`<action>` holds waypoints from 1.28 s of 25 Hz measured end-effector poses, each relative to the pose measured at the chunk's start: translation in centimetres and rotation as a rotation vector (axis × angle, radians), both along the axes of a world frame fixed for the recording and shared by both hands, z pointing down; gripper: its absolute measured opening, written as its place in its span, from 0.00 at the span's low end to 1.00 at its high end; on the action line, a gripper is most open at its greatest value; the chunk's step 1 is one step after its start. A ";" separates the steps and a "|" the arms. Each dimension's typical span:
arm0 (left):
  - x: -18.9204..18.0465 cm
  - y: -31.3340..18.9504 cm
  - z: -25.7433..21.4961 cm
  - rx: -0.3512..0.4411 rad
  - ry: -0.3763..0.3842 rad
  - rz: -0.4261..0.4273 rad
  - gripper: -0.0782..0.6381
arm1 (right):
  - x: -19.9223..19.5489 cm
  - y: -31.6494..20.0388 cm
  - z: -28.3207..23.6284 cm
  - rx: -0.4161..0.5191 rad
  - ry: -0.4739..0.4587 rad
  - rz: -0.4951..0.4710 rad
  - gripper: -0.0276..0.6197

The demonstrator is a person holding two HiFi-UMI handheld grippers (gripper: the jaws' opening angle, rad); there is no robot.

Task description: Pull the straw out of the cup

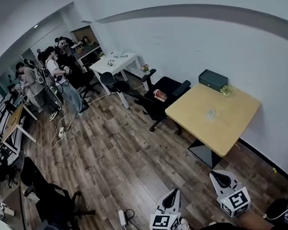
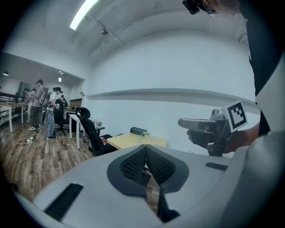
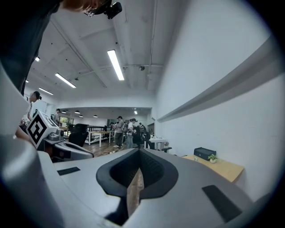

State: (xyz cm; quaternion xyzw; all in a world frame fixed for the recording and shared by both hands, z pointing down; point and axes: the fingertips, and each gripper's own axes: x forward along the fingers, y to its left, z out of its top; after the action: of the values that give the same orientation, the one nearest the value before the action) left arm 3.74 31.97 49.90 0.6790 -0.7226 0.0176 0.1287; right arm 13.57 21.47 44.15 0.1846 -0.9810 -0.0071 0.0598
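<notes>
A light wooden table stands by the right wall, well ahead of both grippers. A small clear object sits near the table's middle; it is too small to tell whether it is the cup, and no straw shows. My left gripper and right gripper hang side by side over the floor at the bottom of the head view, far short of the table. In the left gripper view the left gripper is shut and empty. In the right gripper view the right gripper is shut with nothing held.
A dark box and a small plant sit at the table's far edge. A black office chair stands left of the table. More chairs and a power strip are on the floor at left. Several people stand far back.
</notes>
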 end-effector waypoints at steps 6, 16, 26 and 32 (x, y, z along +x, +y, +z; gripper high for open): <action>-2.4 -0.5 -0.2 0.003 -0.019 0.014 0.13 | -1.8 -0.1 -0.4 0.005 -0.056 0.010 0.07; -8.3 -1.5 -0.2 0.006 -0.069 0.061 0.13 | -5.6 -0.2 -0.3 0.006 -0.086 0.023 0.16; -9.7 -3.2 0.6 0.011 -0.070 0.153 0.13 | -8.2 0.8 -0.7 0.060 -0.080 -0.021 0.62; -11.2 -6.1 0.8 0.004 -0.087 0.172 0.13 | -9.5 -2.1 0.0 0.063 -0.098 0.024 0.90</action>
State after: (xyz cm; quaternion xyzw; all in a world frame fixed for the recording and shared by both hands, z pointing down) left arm -7.45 25.89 50.69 0.7374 -0.6665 0.0567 0.0937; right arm 4.12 19.40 44.14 0.1982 -0.9797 -0.0284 0.0057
